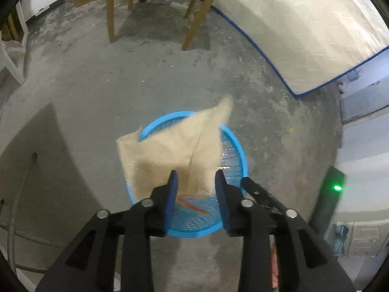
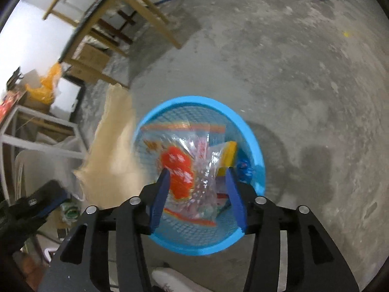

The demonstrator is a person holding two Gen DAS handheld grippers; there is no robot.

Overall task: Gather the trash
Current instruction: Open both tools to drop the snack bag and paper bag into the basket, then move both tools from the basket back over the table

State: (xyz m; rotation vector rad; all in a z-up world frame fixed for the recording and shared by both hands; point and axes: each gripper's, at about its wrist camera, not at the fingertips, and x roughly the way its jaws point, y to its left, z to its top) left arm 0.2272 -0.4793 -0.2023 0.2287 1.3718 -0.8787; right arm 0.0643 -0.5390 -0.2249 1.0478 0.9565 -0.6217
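The left wrist view shows the left gripper (image 1: 197, 177) with its blue jaws apart right above the round blue plastic mesh basket (image 1: 239, 146), and a thin, floppy tan sheet of paper (image 1: 170, 150) hangs loose over the basket's rim, not pinched. It looks very light and bendy, so I would pinch it by an edge. The right gripper (image 2: 198, 177) is also apart above the basket, over crinkly clear plastic bags with red print (image 2: 187, 168) lying inside; those look light and slippery.

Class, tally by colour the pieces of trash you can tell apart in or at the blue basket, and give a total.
Tan paper: 1
Clear bag with red print: 1
Yellow packet: 1
Blue wrapper: 1
Total: 4 at the blue basket; more may lie hidden.
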